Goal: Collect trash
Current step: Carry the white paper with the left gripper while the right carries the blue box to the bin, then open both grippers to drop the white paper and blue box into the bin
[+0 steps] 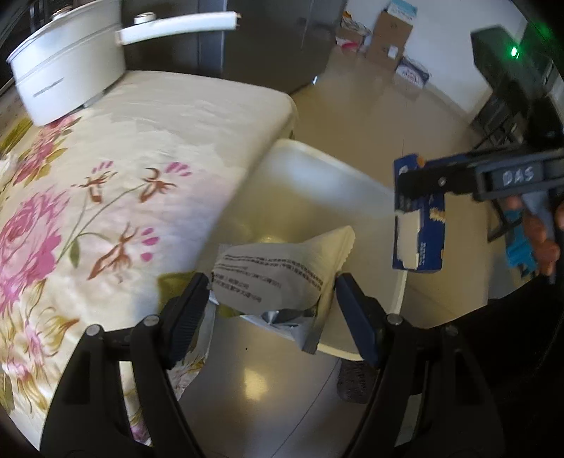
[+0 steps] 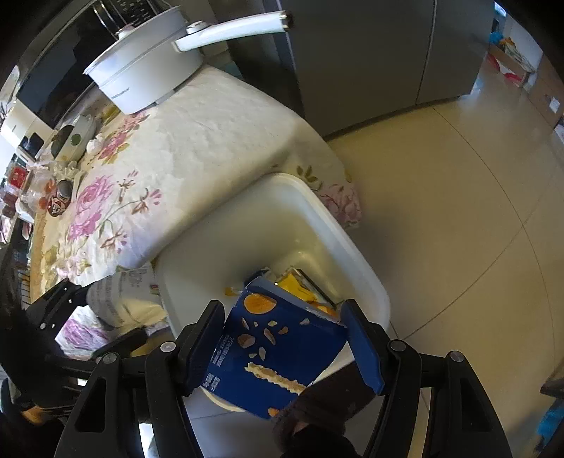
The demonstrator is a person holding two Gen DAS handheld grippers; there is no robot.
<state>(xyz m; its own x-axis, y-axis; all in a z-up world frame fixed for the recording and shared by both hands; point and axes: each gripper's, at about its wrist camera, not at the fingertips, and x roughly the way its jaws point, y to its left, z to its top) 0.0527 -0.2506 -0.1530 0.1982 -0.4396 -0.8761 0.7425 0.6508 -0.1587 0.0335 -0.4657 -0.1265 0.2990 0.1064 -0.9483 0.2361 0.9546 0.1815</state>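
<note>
My left gripper (image 1: 273,294) is shut on a pale printed snack bag (image 1: 268,271), held at the table's edge just beside the white bin (image 1: 317,155). In the right wrist view the same bag (image 2: 116,299) shows between the left gripper's (image 2: 100,313) fingers at the lower left. My right gripper (image 2: 282,317) is shut on a blue carton (image 2: 275,348), tilted over the near end of the bin (image 2: 317,204). Yellow wrappers (image 2: 299,285) lie inside the bin. From the left wrist, the right gripper (image 1: 405,197) and its carton (image 1: 419,243) hang over the bin's right side.
A table with a floral cloth (image 1: 123,158) adjoins the bin; a white pot with a long handle (image 2: 148,74) stands at its far end. A can (image 2: 58,200) and a bowl (image 2: 74,137) sit farther left. Grey cabinet (image 2: 352,53), cardboard boxes (image 1: 391,31), tiled floor around.
</note>
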